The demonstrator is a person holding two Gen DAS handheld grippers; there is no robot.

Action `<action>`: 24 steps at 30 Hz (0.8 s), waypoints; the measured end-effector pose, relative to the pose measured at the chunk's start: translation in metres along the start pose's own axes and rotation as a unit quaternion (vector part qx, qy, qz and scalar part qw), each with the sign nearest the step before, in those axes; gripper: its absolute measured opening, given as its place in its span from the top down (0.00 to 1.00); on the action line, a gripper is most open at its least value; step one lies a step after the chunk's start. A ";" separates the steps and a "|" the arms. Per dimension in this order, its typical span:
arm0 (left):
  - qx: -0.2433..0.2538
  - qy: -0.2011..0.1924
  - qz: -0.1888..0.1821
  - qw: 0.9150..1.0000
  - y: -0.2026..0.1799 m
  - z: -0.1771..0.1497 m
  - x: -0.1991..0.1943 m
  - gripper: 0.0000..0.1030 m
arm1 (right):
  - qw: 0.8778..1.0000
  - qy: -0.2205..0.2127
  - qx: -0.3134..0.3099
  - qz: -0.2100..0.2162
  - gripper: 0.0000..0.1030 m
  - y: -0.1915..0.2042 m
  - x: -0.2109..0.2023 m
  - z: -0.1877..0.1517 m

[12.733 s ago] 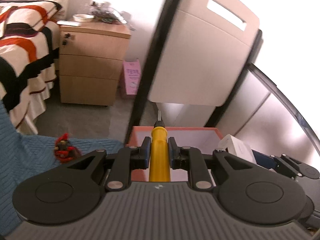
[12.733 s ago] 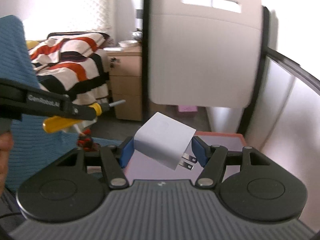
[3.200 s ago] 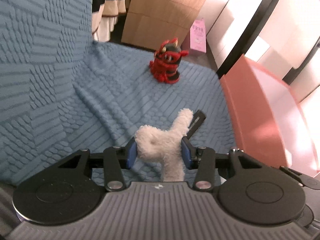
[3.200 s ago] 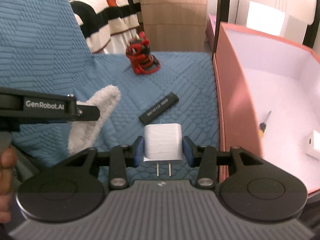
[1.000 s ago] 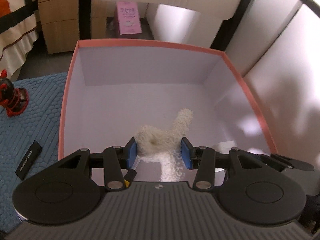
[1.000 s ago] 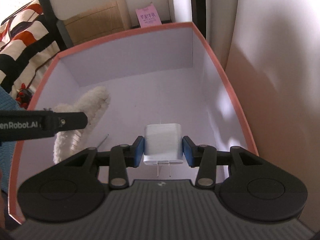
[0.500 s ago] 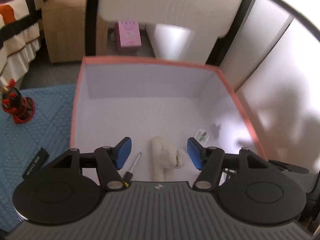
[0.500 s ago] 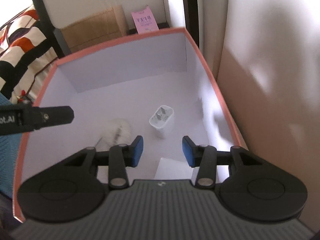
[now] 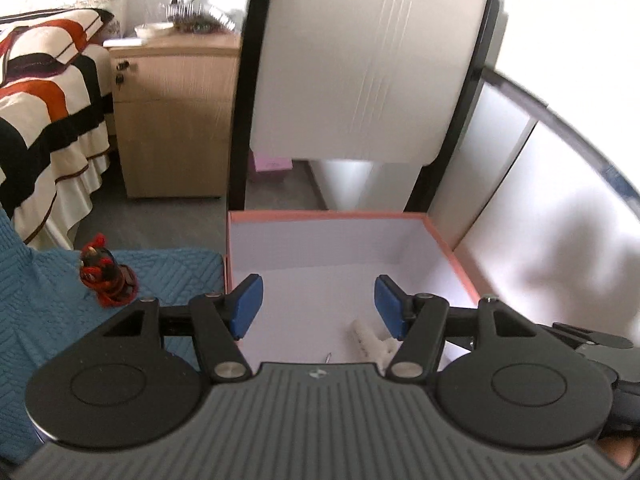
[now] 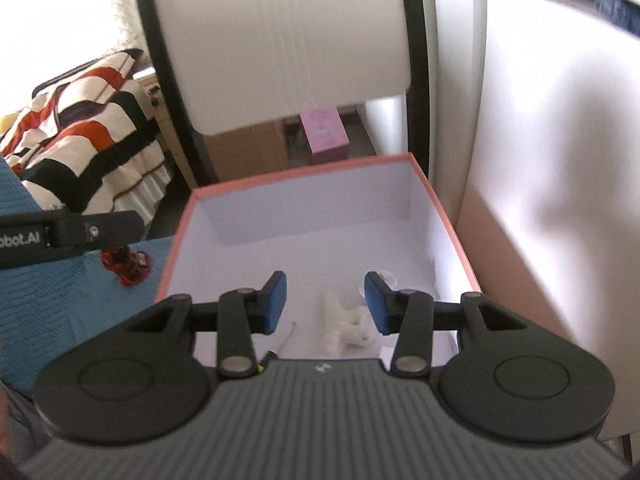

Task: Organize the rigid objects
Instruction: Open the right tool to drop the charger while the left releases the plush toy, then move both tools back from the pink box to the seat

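- While both grippers are hanging above the pink box (image 10: 448, 216), the left gripper (image 9: 318, 300) is standing wide open, having just been opening, with nothing between its blue pads.
- The right gripper (image 10: 326, 302) is also gaping, gripping nothing.
- A white fluffy toy (image 10: 340, 328) is lying on the box floor near its front, a screwdriver (image 10: 280, 342) just to its left.
- A red figure (image 9: 105, 278) is sitting on the blue quilt (image 9: 48, 300), left of the box.
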State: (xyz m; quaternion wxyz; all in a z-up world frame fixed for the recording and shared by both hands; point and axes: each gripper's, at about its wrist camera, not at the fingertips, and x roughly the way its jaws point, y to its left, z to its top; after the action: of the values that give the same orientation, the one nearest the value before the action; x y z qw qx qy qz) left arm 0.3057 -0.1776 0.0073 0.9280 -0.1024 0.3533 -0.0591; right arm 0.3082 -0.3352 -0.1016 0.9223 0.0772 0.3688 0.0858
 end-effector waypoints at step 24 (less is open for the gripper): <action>0.002 -0.106 0.005 0.994 0.095 -0.024 -0.144 0.35 | 0.998 -0.052 -0.042 -0.004 0.55 0.110 -0.069 -0.025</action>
State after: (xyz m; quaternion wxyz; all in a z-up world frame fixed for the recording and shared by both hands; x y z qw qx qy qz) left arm 0.1862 -0.0629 0.0610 0.9607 -0.1042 0.2535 -0.0443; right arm 0.2305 -0.2414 -0.0503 0.9430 0.0411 0.3168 0.0932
